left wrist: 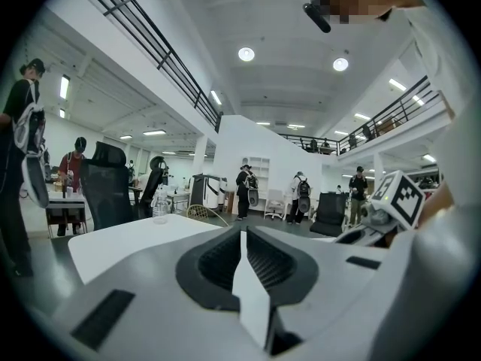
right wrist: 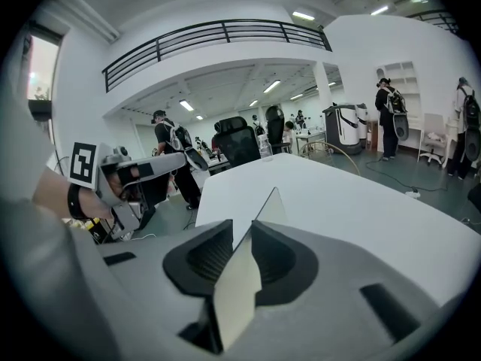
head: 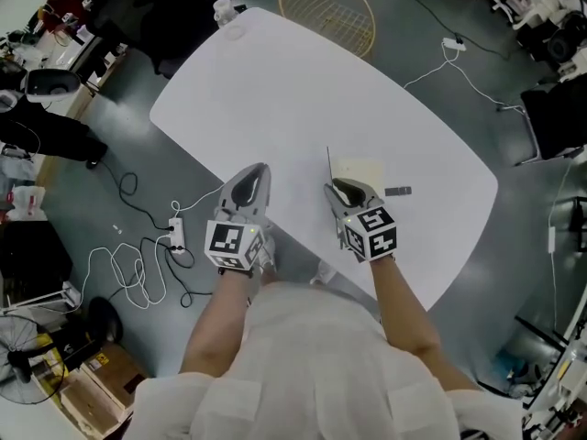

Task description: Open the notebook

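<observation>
Well, the notebook (head: 362,170) lies flat on the white table (head: 275,90), and everything worth watching is at its left edge; there the cover (right wrist: 272,201) stands on end, nearly upright beside the cream page, and from the head view it shows only as a thin line. The right gripper (right wrist: 242,224) sits just on the person's side of the notebook, its 2 jaws pinched on that cover; the sheet runs up between them and pokes out past the tips. The left gripper (left wrist: 242,232) is well off to the left of the notebook, its 2 jaws closed tip to tip with nothing in them; it touches neither notebook nor cover. A small dark object (head: 397,191) lies just right of the notebook, apart from it.

To my eye the step in hand is swinging the cover over; it looks about halfway, so the notebook is not yet open flat. Doing it well means following an arc about the hinged edge, which seems to be the left one; a straight pull up or towards the person would likely drag the whole notebook along or crease the sheet. The grip wants to be light, just enough that the thin cover does not slip out; and I'd let go only once the cover leans well away from the pages, since released too soon it may drop shut.
</observation>
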Tool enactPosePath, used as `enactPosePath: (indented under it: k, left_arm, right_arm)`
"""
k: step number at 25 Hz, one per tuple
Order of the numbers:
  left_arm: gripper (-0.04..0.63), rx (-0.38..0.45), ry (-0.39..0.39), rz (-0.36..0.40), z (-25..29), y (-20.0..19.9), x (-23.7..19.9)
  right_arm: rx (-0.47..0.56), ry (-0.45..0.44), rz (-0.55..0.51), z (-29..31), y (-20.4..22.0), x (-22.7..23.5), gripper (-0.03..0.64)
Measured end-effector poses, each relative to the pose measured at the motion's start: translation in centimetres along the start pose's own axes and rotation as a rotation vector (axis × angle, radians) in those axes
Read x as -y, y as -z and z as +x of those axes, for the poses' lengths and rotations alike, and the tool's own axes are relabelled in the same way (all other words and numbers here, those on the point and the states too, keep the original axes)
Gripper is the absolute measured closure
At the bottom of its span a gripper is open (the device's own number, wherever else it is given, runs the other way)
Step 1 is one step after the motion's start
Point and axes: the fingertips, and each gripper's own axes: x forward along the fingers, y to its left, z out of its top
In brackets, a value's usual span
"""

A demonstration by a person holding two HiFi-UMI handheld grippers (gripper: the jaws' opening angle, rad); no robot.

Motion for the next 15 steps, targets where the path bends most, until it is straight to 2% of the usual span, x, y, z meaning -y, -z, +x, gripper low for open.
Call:
enactPosePath:
  k: [15]
  left_arm:
    - [0.577, -0.012, -0.046, -0.012, -2.6, 0.8, -3.6]
  right_arm:
    - [-0.044, -0.048, -0.050, 4.2, 0.9, -4.0, 0.528]
